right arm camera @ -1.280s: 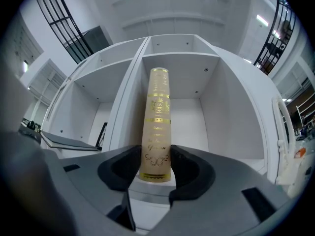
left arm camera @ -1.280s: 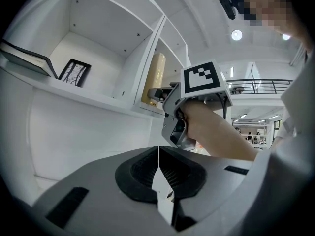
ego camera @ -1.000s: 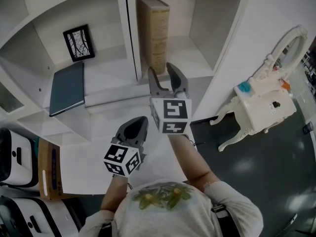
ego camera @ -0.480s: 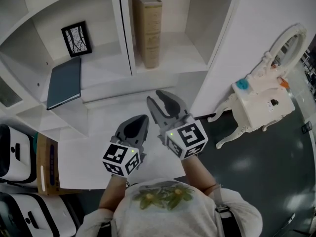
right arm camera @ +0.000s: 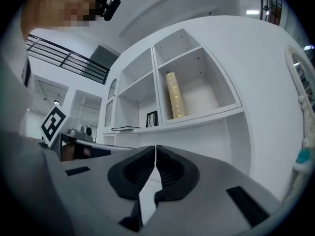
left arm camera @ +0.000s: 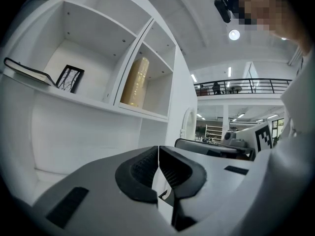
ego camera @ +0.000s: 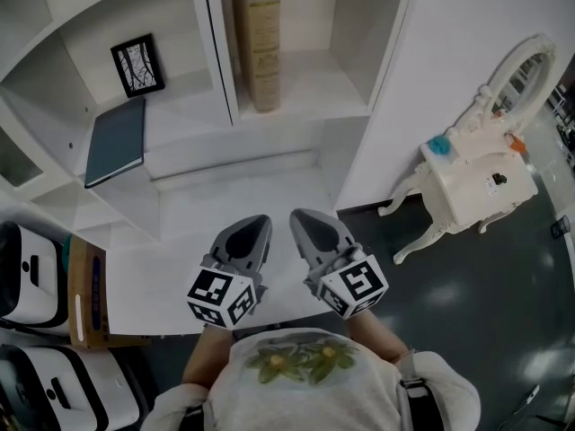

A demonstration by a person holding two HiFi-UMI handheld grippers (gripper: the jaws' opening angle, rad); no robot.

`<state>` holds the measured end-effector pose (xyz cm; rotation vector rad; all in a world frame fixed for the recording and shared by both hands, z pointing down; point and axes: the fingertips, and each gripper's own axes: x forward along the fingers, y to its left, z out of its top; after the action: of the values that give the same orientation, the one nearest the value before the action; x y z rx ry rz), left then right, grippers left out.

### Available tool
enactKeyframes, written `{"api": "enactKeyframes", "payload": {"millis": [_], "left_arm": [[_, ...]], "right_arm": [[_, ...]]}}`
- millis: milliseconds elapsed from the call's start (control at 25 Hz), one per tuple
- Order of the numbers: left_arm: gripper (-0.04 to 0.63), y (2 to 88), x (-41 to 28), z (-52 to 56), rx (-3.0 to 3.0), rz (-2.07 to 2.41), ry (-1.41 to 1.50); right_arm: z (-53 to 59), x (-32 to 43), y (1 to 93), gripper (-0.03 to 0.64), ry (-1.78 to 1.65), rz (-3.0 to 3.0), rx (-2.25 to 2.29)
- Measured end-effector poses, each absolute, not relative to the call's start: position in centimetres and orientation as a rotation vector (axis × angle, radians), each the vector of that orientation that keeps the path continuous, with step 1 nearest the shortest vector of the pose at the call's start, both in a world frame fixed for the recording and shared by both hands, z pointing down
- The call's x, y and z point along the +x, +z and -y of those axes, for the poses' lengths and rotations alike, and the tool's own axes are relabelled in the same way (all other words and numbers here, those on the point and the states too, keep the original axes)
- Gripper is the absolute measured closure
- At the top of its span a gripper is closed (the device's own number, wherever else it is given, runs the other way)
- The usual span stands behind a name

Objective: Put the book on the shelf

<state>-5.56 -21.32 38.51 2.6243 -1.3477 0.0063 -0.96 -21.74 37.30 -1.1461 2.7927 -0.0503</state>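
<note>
A thick tan book (ego camera: 257, 43) stands upright at the left side of the white shelf's right compartment (ego camera: 314, 88). It also shows as the tan book (left arm camera: 135, 82) in the left gripper view and the tan book (right arm camera: 175, 102) in the right gripper view. My left gripper (ego camera: 250, 232) and right gripper (ego camera: 310, 225) hover side by side near my body, well short of the shelf. The right gripper's jaws have just been closing with nothing between them. In their own views the left gripper (left arm camera: 158, 154) and the right gripper (right arm camera: 155, 154) are both shut and empty.
A dark flat book (ego camera: 115, 140) lies in the left compartment below a small framed picture (ego camera: 138, 65). A white ornate side table with a mirror (ego camera: 476, 178) stands on the dark floor at the right. A cardboard box (ego camera: 87, 294) and white cases (ego camera: 22, 277) sit at the left.
My right gripper has drawn back from the shelf, dropped toward my body and gone from open to shut. The left gripper shifted slightly. The tan book stays on the shelf.
</note>
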Motion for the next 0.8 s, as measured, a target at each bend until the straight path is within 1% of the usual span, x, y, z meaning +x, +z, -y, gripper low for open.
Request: {"api": "enactKeyframes", "payload": {"millis": [520, 800], "left_arm": [[0.563, 39.7, -4.1, 17.6, 2.609, 1.329, 0.017], [0.563, 42.2, -2.6, 15.9, 2.587, 1.295, 0.025]], "right_arm": [[17.2, -0.2, 39.1, 0.583, -0.065, -2.826, -1.163], [16.0, 1.0, 41.6, 0.583, -0.112, -2.852, -1.191]]}}
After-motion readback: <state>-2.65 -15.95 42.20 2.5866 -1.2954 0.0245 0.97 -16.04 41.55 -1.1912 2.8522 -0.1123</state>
